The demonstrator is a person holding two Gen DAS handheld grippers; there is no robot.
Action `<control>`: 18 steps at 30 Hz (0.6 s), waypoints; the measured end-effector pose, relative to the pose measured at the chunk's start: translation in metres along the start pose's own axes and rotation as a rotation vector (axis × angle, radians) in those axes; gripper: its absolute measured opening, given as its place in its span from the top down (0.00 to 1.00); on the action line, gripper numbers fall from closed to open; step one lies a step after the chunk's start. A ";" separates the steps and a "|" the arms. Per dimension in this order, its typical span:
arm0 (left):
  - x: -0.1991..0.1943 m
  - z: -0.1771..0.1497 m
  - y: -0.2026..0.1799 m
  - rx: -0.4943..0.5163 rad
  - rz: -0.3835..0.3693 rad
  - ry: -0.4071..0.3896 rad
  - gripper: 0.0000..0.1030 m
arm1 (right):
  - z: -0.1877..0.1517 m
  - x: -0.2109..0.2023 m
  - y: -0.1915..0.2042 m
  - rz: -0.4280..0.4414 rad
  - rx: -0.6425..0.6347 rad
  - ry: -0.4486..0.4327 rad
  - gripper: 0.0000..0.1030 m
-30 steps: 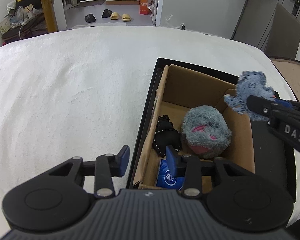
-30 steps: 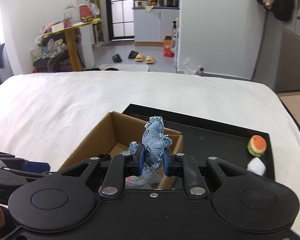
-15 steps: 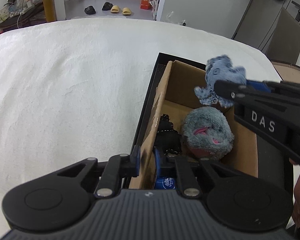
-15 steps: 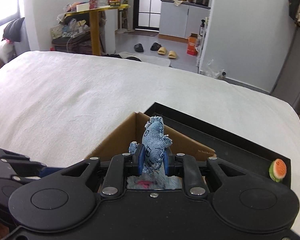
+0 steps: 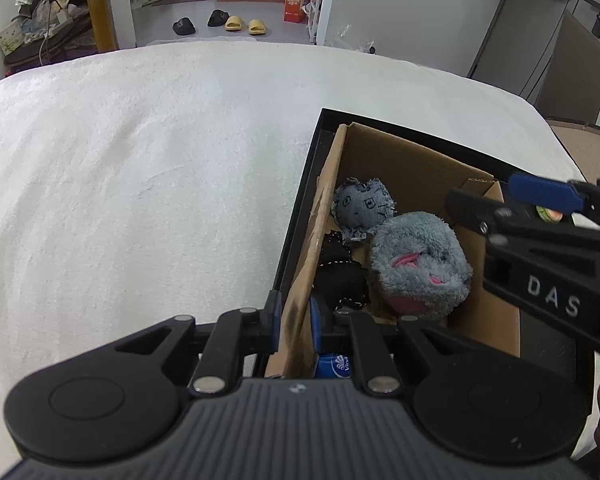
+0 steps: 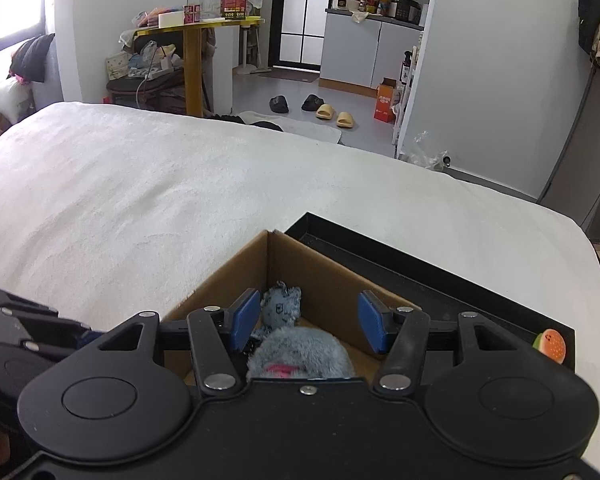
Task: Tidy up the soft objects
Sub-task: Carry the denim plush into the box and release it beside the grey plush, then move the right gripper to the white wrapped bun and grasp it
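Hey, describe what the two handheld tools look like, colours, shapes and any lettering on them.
Both are matte black plastic. The left tool has a ribbed dark grey body, two round black discs, angular linkage arms with silver rivets, and blue pads on its fingers. The right tool has the same build with a smooth black body; in the left wrist view its side carries white letters "DAS". No cables or sleeves show.

White letters "DAS" stand on the right claw (image 5: 540, 200); the blue packet's (image 5: 334, 364) print is cut off.
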State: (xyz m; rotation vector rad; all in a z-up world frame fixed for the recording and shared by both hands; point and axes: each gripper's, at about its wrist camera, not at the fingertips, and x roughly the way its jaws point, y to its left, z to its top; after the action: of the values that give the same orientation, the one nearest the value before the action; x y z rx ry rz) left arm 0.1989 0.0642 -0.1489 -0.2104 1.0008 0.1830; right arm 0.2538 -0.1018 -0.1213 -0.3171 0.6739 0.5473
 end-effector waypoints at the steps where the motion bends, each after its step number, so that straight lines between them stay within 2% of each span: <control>1: -0.001 0.000 -0.001 0.003 0.004 -0.002 0.86 | -0.003 -0.003 -0.001 -0.003 0.002 0.003 0.47; 6: -0.006 0.001 -0.006 0.026 0.033 -0.012 0.85 | -0.015 -0.010 -0.008 -0.011 0.028 0.026 0.47; 10: -0.009 0.001 -0.010 0.042 0.053 -0.004 0.81 | -0.023 -0.014 -0.015 -0.004 0.063 0.042 0.47; 12: -0.011 0.001 -0.010 0.043 0.060 -0.005 0.75 | -0.027 -0.016 -0.020 -0.005 0.079 0.050 0.47; 14: -0.012 0.002 -0.013 0.055 0.088 -0.008 0.58 | -0.031 -0.018 -0.026 -0.003 0.101 0.051 0.46; 18: -0.015 0.004 -0.022 0.087 0.096 -0.022 0.52 | -0.038 -0.023 -0.040 -0.013 0.140 0.046 0.43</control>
State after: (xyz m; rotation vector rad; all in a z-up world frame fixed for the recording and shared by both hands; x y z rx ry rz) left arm 0.1995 0.0428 -0.1320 -0.0809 0.9958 0.2279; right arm 0.2432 -0.1601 -0.1301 -0.2028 0.7509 0.4790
